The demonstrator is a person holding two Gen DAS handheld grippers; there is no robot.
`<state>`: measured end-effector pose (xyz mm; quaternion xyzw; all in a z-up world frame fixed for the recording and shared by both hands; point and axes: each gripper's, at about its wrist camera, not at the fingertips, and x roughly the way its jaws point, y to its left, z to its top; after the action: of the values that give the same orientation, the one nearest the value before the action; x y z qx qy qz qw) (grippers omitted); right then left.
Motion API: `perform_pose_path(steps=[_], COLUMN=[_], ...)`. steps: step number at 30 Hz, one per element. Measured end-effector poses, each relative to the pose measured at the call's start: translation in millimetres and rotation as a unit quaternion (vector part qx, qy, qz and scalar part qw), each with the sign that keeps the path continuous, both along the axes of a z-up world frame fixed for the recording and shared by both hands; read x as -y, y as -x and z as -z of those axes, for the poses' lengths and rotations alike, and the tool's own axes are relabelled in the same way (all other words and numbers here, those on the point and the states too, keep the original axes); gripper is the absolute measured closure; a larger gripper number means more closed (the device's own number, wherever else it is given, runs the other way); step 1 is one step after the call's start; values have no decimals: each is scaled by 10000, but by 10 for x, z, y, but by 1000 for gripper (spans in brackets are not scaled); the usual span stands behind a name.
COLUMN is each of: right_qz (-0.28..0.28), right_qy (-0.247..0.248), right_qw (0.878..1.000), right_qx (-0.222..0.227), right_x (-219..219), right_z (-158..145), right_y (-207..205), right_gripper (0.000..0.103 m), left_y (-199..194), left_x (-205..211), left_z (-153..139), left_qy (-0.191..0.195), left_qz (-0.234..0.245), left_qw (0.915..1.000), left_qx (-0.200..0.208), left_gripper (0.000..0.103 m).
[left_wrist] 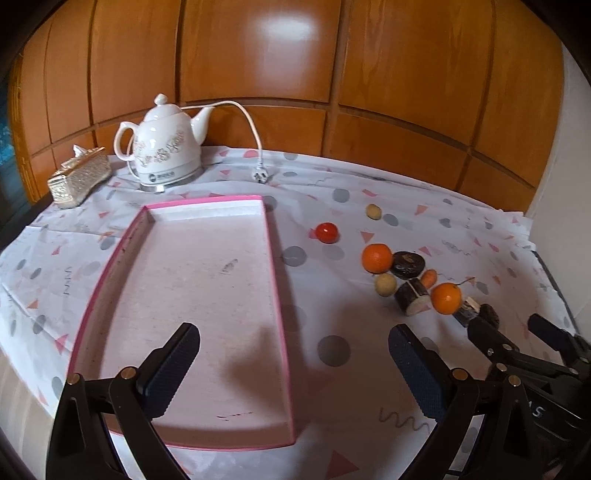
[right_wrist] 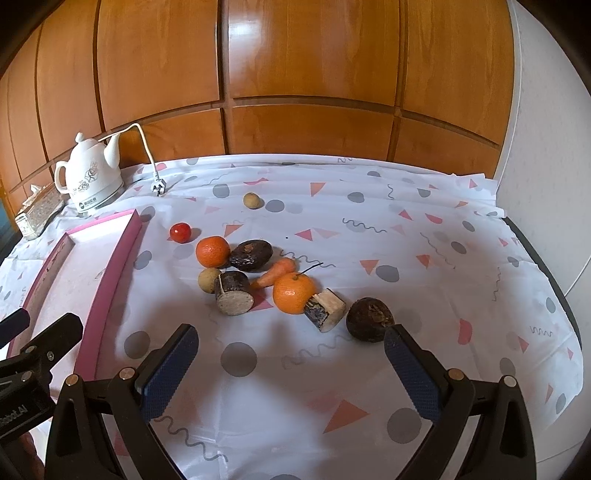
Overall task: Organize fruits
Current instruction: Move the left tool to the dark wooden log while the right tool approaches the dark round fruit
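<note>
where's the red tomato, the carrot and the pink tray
red tomato (right_wrist: 180,232), right wrist view, middle of its round body
carrot (right_wrist: 277,273), right wrist view, midway along its orange length
pink tray (left_wrist: 275,295), left wrist view, on its right-hand rim

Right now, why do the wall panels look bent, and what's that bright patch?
Left wrist view: fisheye bowing of the wood panels; the patch is window-like glare. Right wrist view: same bowing, glare, soft shadows under the oranges.

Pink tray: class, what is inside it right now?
No fruit lies inside the pink tray, only a few dark specks. The left gripper's fingers cover part of its near end.
</note>
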<state>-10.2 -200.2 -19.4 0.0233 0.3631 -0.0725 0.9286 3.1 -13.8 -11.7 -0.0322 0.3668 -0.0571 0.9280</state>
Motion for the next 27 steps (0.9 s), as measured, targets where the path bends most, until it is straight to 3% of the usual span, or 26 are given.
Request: perform_pose_path(steps=[17,23,27], right_qz=[195,303,480], right_qy=[-181,-337,-531], right_qw=[9996,9989,9972], right_qx=[-110,-133,-233], right_x=[297,615,899], right_z=[55,78,165], right_y=[-8,9,52], right_gripper=[2,9,26], left_y=[-102,-240,-305], left_x=[205,382,522], left_z=[-14,8,22], left_qy=[9,135,205], left_qz=[400,830,1074], left_qw=[9992,9962,9937], left_qx=[-90,-209,-230], left_gripper=[0,0,0])
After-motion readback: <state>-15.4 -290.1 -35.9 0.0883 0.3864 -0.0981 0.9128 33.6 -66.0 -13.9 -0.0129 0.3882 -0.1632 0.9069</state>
